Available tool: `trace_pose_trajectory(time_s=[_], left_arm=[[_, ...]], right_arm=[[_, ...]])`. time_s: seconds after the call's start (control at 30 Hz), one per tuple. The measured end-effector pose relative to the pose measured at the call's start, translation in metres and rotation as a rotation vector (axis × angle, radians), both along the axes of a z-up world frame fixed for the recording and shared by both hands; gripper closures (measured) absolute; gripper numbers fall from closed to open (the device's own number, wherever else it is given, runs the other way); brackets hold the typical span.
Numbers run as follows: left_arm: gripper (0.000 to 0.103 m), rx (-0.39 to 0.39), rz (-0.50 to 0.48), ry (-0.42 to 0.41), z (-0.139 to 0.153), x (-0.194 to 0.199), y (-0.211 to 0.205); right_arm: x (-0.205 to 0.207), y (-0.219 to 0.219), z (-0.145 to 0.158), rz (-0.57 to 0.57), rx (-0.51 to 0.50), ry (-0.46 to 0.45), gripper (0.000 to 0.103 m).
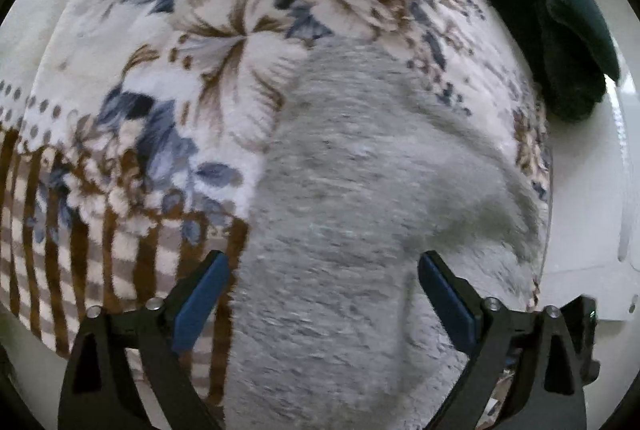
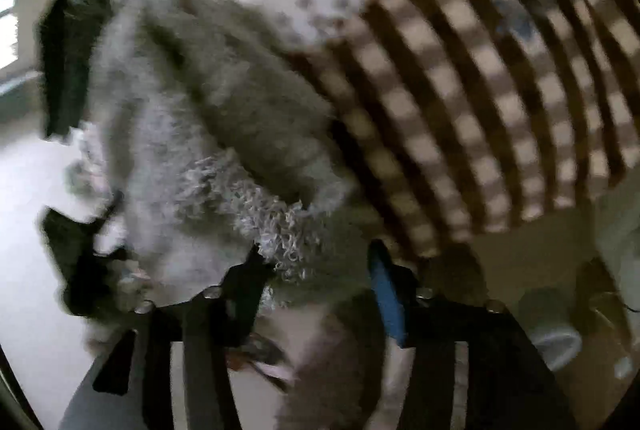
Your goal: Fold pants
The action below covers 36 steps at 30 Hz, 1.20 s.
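Grey pants [image 1: 360, 190] lie btwn open left tool [image 1: 323, 262] tips.

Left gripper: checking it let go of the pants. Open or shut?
Open: the left gripper has its blue pads spread wide above the grey pants, clamping nothing.

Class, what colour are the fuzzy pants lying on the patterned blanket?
Grey pants, clearest in the left wrist view.

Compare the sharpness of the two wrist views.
Left wrist view: mostly sharp, the floral blanket crisp, the grey fleece pants slightly smeared, fisheye bending at the edges. Right wrist view: heavy motion blur smears the checked blanket border and the right gripper.
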<state>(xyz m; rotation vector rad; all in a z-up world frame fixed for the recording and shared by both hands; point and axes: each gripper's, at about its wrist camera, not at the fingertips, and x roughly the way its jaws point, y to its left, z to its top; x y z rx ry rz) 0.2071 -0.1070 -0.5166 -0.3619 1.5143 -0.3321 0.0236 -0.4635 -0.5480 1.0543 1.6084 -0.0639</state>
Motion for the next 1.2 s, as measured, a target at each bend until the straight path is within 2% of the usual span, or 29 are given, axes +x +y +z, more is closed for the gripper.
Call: trace_pose_trajectory(time_s=[0.03, 0.07, 0.17, 0.27, 0.37, 0.43, 0.53, 0.57, 0.63, 0.7, 0.87, 0.97, 1.03, 1.07, 1.1, 1.13, 1.17, 1.2], left_arm=[[0.002, -0.013, -0.005, -0.002, 0.000, 0.000, -0.001], [0.002, -0.023, -0.012, 0.004, -0.001, 0.002, -0.001], [0.002, -0.039, 0.008, 0.007, -0.001, 0.013, 0.000], [0.002, -0.079, 0.036, -0.018, 0.005, 0.034, -0.002], [0.002, -0.065, -0.003, -0.050, 0.003, 0.061, -0.012], [0.002, -0.074, -0.036, -0.025, -0.010, 0.077, -0.021], [0.002, -0.055, -0.062, 0.030, -0.034, 0.088, -0.026], [0.002, -0.048, -0.046, 0.069, -0.045, 0.092, -0.023], [0.002, -0.085, 0.016, 0.125, -0.059, 0.095, -0.010], [0.002, -0.130, 0.058, 0.116, -0.054, 0.090, 0.001], [0.002, -0.160, 0.055, 0.047, -0.029, 0.047, 0.011], [0.002, -0.185, 0.048, 0.086, -0.044, 0.021, 0.008], [0.002, -0.238, 0.096, 0.146, -0.063, 0.012, 0.011], [0.006, -0.270, 0.120, 0.156, -0.066, 0.012, 0.012], [0.017, -0.296, 0.138, 0.145, -0.066, 0.012, 0.014], [0.025, -0.304, 0.141, 0.126, -0.062, 0.012, 0.016], [0.038, -0.317, 0.124, 0.101, -0.055, 0.013, 0.015], [0.047, -0.318, 0.110, 0.088, -0.050, 0.014, 0.017]], right_arm=[[0.005, -0.002, 0.011, 0.001, -0.025, -0.045, 0.022], [0.009, -0.004, 0.020, 0.004, -0.060, -0.076, 0.011], [0.028, -0.011, 0.036, -0.011, -0.088, -0.166, 0.011], [0.050, -0.017, 0.031, -0.009, -0.086, -0.168, 0.011], [0.065, -0.017, 0.023, 0.026, -0.072, -0.184, 0.011], [0.077, -0.019, 0.008, 0.043, -0.031, -0.188, 0.011], [0.095, -0.013, -0.034, 0.061, 0.026, -0.136, 0.011], [0.099, -0.014, -0.045, 0.062, 0.033, -0.121, 0.011], [0.103, -0.024, -0.060, 0.010, 0.038, -0.110, 0.011], [0.105, -0.028, -0.066, -0.020, 0.084, -0.111, 0.011], [0.102, -0.016, -0.072, 0.063, 0.202, -0.117, 0.011], [0.093, -0.010, -0.088, 0.062, 0.275, -0.094, 0.009], [0.089, -0.008, -0.094, 0.041, 0.308, -0.098, 0.009], [0.087, -0.008, -0.095, 0.035, 0.307, -0.104, 0.009], [0.086, -0.007, -0.094, 0.033, 0.298, -0.112, 0.009], [0.085, -0.006, -0.091, 0.031, 0.286, -0.124, 0.014], [0.085, -0.006, -0.089, 0.029, 0.279, -0.136, 0.025], [0.084, -0.006, -0.084, 0.026, 0.271, -0.146, 0.028]])
